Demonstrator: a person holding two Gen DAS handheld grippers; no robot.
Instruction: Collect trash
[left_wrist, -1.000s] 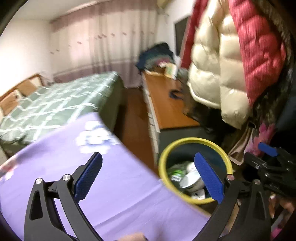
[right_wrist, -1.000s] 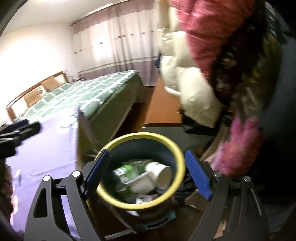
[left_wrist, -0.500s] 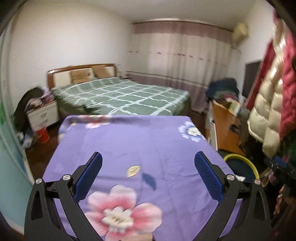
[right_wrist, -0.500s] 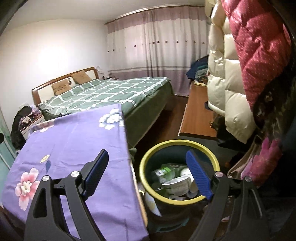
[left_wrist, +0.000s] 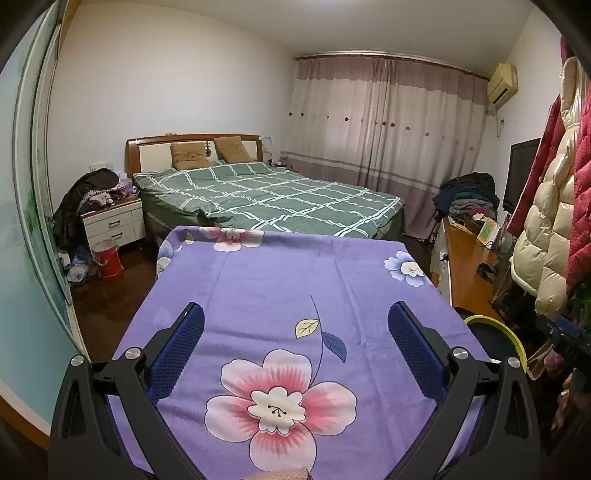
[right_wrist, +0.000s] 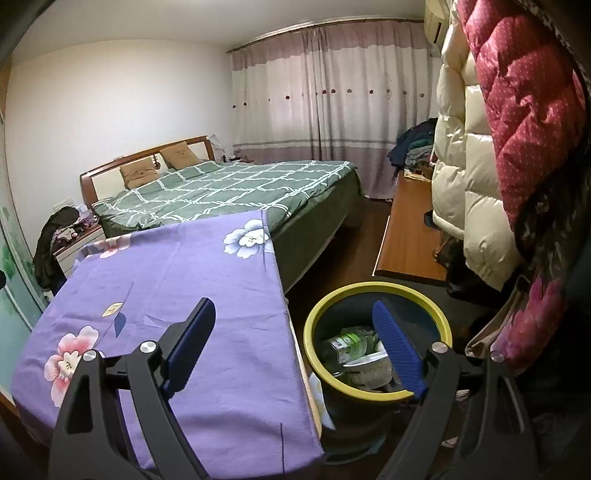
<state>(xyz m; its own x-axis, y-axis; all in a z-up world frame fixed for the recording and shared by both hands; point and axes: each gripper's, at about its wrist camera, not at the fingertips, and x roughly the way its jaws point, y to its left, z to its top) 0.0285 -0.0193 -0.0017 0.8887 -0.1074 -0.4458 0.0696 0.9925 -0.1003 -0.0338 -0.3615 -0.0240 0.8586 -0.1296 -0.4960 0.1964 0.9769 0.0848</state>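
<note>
Both grippers, left (left_wrist: 295, 347) and right (right_wrist: 293, 339), wide-jawed and holding nothing, bin (right_wrist: 436, 314) with bottle (right_wrist: 345, 341) just below-right of right jaws, nearer that hand, tabletop (left_wrist: 280, 280) bare ahead.

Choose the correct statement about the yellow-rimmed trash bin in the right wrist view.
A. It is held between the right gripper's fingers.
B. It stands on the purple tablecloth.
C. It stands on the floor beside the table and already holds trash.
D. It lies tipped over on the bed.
C: the trash bin stands upright on the floor next to the purple tablecloth, with a plastic bottle and other rubbish inside.
</note>
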